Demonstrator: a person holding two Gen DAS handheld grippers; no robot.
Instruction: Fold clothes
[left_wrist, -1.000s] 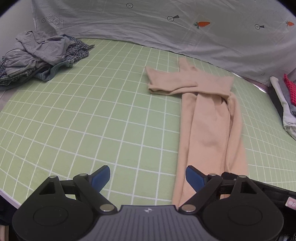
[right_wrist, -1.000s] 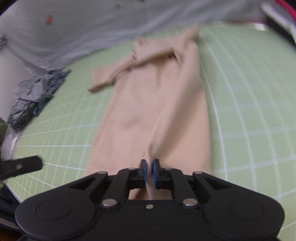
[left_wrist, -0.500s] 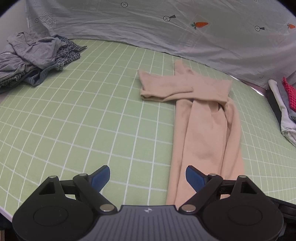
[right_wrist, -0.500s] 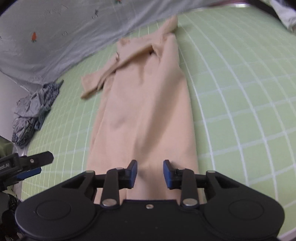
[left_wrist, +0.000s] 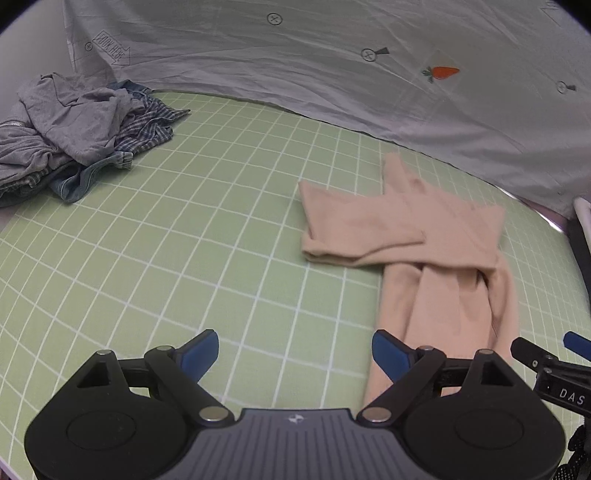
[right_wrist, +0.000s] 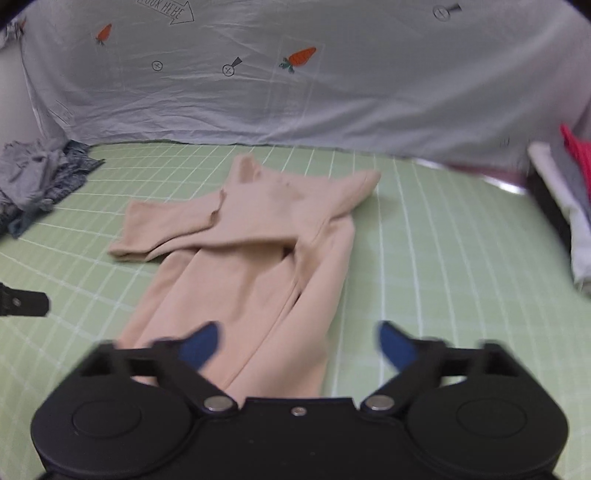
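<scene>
A beige long-sleeved top (left_wrist: 447, 280) lies on the green grid mat (left_wrist: 184, 258), folded lengthwise into a narrow strip with one sleeve laid across to the left. It also shows in the right wrist view (right_wrist: 258, 266). My left gripper (left_wrist: 295, 354) is open and empty, just left of the top's near end. My right gripper (right_wrist: 299, 343) is open and empty, hovering over the top's near end. The right gripper's tip (left_wrist: 546, 358) shows at the left wrist view's right edge.
A heap of grey and checked clothes (left_wrist: 74, 133) lies at the mat's far left. Folded clothes (right_wrist: 565, 206) are stacked at the right edge. A pale sheet with carrot prints (left_wrist: 332, 66) hangs behind the mat.
My right gripper was shut on the top's near end, has let go and opened wide, and has drawn back. The left gripper has moved forward and stayed open.
</scene>
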